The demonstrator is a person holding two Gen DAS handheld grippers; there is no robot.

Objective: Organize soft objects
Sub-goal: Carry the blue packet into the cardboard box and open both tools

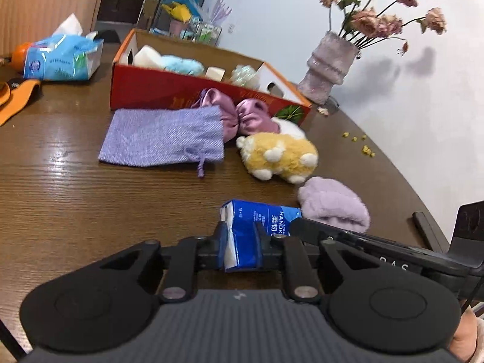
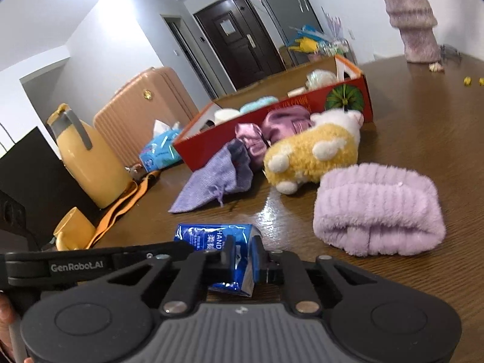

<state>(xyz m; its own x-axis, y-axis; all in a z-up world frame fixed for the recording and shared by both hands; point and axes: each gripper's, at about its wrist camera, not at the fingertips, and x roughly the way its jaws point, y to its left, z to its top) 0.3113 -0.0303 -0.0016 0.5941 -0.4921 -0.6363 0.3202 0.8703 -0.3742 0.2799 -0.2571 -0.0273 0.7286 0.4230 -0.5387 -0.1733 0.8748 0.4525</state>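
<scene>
Tissue pack point(image 1: 257, 230), blue pocket handkerchief type, sits low center in both wrist views, pinched from two sides: left gripper point(image 1: 240, 239) nearly closed on one end, right gripper point(image 2: 242, 252) nearly closed on the other end point(image 2: 211, 239), its wrapper crumpled there. Whether the pack touches the table can't be told. Surface is a dark brown wood-grain table point(image 1: 75, 196) with a curved edge, glossy, with light glare at left of the left view. Mid-frame lie a purple drawstring pouch point(image 1: 163, 136), pink satin scrunchies point(image 1: 242, 115), a yellow-and-white plush toy point(image 1: 278, 155) and a lilac fluffy headband point(image 1: 332, 205), the headband just beside the pack. Behind them a red open cardboard box point(image 1: 181, 90) holds white and pale blue soft items. Upper left of the left view: blue facial tissue bag point(image 1: 60, 57), orange strap point(image 1: 18, 99). Upper right: fuzzy grey-pink vase point(image 1: 329, 63) with dried pink flowers point(image 1: 378, 18) against a white wall point(image 1: 272, 15); small yellow bits point(image 1: 360, 142) scattered on the table. Right view shows at left a yellow thermos jug point(image 2: 87, 157) and a tan ribbed suitcase point(image 2: 145, 106), with a dark door point(image 2: 239, 42) at upper center.
</scene>
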